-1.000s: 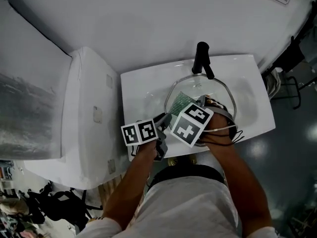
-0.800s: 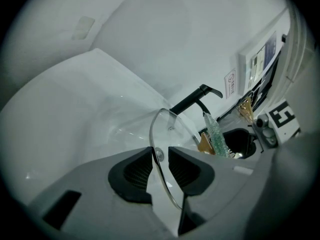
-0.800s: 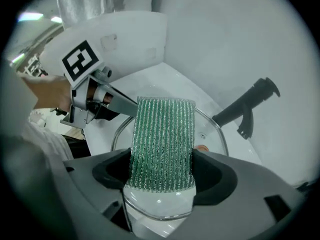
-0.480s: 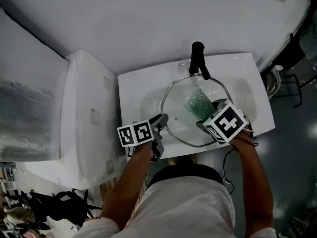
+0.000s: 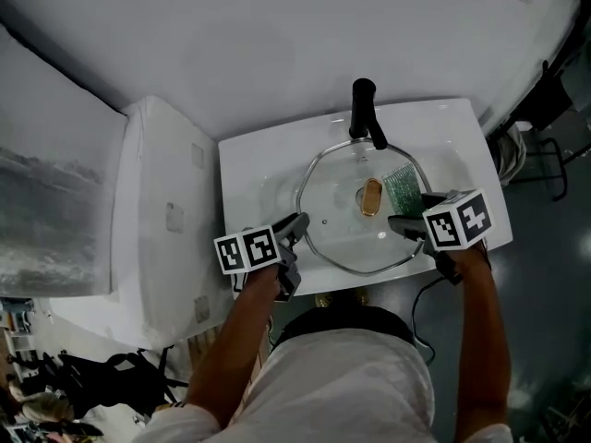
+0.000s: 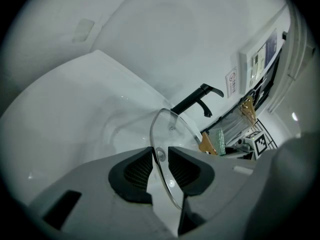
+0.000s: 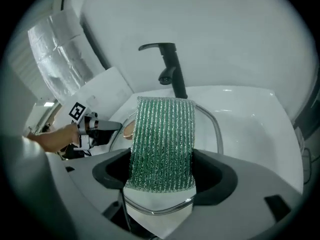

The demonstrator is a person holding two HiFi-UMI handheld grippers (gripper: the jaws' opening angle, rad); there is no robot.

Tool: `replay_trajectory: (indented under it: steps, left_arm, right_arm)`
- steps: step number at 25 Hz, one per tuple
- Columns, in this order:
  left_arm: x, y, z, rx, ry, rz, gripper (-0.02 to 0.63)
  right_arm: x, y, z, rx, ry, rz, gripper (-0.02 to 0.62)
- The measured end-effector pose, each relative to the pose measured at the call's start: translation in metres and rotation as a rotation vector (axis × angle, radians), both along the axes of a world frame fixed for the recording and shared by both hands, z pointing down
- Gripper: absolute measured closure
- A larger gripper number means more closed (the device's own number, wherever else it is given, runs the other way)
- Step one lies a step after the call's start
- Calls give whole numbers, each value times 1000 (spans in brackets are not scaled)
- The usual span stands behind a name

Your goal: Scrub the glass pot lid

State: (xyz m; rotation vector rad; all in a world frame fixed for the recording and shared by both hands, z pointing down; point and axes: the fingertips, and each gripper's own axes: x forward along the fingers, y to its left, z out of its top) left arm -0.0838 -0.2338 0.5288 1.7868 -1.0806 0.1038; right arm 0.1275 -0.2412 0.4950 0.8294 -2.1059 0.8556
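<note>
While the left tongs (image 6: 160, 159) pinch the rim of the glass pot lid (image 5: 346, 233) over the sink (image 5: 254, 169), the right tongs (image 7: 162, 173) clamp a green scouring pad (image 7: 162, 134) at its right edge. Firm, flat strokes across the glass seem best, with the left grip steady.

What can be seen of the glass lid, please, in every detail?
The glass lid is round and clear, with a thin metal rim and a brownish knob at its middle, knob side up. A small metal vent sits near the rim. It is held over the white sink, just by the black tap. The left tongs clamp its left rim; the green scrub pad in the right tongs lies against its right edge.
</note>
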Motion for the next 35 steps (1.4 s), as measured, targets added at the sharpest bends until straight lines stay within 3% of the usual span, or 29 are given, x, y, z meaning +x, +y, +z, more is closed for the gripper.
replay_trajectory:
  steps: [3,6,12,16,22,27,35]
  left_arm:
    - [-1,0,0,-1,-2,-4,500]
    - [-1,1,0,-4,-2,-7,500]
    - [-1,0,0,-2,-2,-11,502]
    - [-1,0,-1,1,-4,-12,503]
    - [-2,1,-1,2,-12,-15,506]
    - [-2,1,0,2,-11,-18,506]
    - [-2,1,0,0,-13,-20,508]
  right_arm:
    - [9,-1,5,-19,-22,41,247]
    - [6,2,-7,36,0,33,247]
    - [-30,25,-55,249,184,-137,247]
    - [-57,45,-62,325,303,-255,247]
    - [-85,77,-28,319,451,-424,247]
    - [-100,85,-1,304,516,-509,247]
    - [-100,88,14,302,503,-579,247]
